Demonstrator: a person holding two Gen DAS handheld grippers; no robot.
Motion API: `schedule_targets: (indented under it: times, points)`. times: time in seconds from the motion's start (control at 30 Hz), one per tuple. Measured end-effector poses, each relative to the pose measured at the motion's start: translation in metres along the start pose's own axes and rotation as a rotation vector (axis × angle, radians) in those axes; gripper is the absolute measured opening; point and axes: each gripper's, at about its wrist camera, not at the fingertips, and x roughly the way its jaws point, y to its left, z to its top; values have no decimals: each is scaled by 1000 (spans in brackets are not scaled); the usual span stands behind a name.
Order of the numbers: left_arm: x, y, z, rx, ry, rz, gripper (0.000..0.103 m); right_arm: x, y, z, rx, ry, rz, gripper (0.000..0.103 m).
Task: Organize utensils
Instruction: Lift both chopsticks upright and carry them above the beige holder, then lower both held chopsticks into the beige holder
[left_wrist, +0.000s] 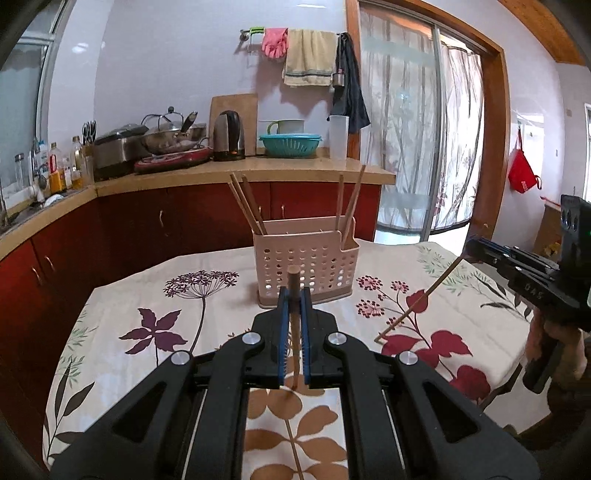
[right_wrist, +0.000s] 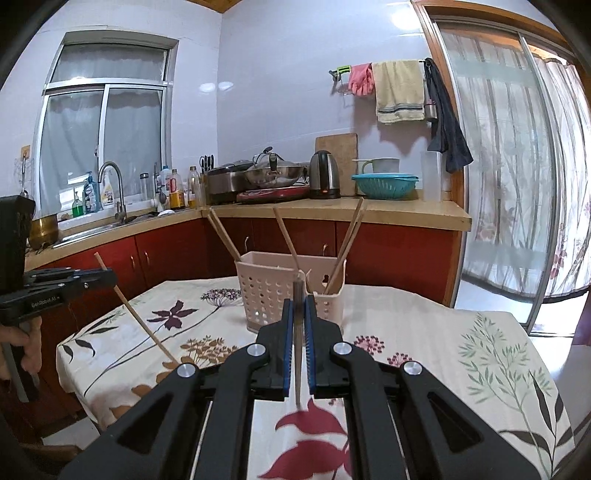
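Observation:
A pink perforated utensil holder (left_wrist: 306, 264) stands on the flowered table and holds several wooden chopsticks (left_wrist: 245, 203); it also shows in the right wrist view (right_wrist: 273, 291). My left gripper (left_wrist: 294, 295) is shut on a wooden chopstick (left_wrist: 294, 325), held above the table in front of the holder. The same chopstick (right_wrist: 144, 314) slants down from the left gripper (right_wrist: 107, 275) in the right wrist view. My right gripper (right_wrist: 299, 302) is shut on another chopstick (right_wrist: 297, 350) just before the holder. That chopstick (left_wrist: 417, 302) shows slanting from the right gripper (left_wrist: 471, 245).
The table (left_wrist: 147, 295) wears a flowered cloth, with its edges at left and right. Behind it runs a red-cabinet counter (left_wrist: 258, 166) with a kettle (left_wrist: 229, 136), pots, a teal colander (left_wrist: 290, 144) and bottles. A sliding glass door (left_wrist: 424, 129) stands to the right.

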Motion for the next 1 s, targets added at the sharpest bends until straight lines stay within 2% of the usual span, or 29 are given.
schedule_targets:
  times: [0.3,0.6,0.83,1.0]
  points:
    - [17,7,9,-4,-7,17,7,23,-3,14,9,12,6,7]
    - [17,7,26,-17,-73,24,7,27,0,24,10,4,16,7]
    - [15,2,63,-9,-161,2,7,31,-8,57,34,-56,46,7]
    - [19,-1,97,7,-231,-21,7,32,-13,93,30,-143,62,7]
